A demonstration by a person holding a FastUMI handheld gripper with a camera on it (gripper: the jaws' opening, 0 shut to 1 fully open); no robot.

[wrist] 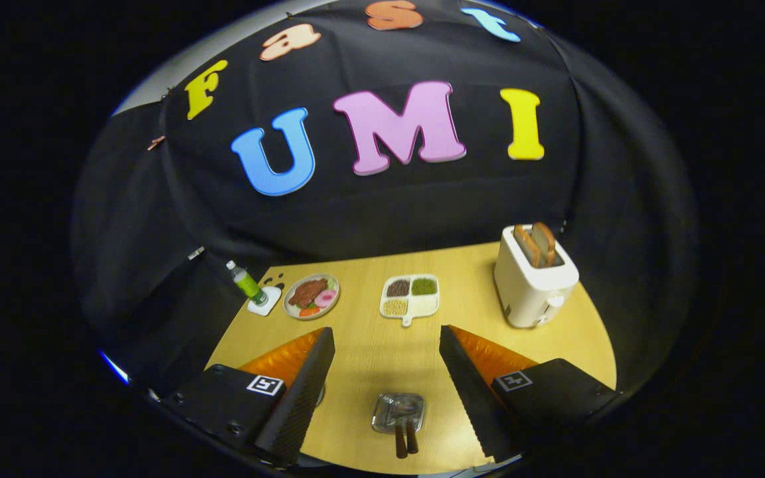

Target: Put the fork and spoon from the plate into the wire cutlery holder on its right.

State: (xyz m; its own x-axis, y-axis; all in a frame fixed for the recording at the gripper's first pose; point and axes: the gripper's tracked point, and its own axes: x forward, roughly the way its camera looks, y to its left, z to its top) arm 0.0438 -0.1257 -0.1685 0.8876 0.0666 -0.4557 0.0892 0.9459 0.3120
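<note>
Hovering above the wooden table [382, 345], the gripper [382, 372] has its two black fingers [303, 398] spread wide apart, and they hold nothing. Between the fingers, close to the near edge of the table, lies a small shiny plate [398, 411]. Two dark handles [406, 438] stick out from it toward the gripper, side by side and touching or almost touching; these belong to the fork and the spoon, but I cannot tell which one is which, because the metal ends are blurred against the plate. I cannot pick out the wire cutlery holder with certainty. A small curved piece of something [320, 395] shows just beside the left finger, mostly hidden behind it, and I cannot say what it is.

Beyond the fingers, further on the table, there are several other things. Straight ahead is a white divided tray [410, 297] with brown, green and pale contents in its compartments. To the left of it sits a round plate of food [311, 296], and further left a green bottle [246, 283] stands tilted on a white coaster [264, 302]. To the right, beyond the right finger, stands a white toaster [534, 279] with two slices of toast [536, 243] in its slots. Nothing stands between the fingers and the small plate.
</note>
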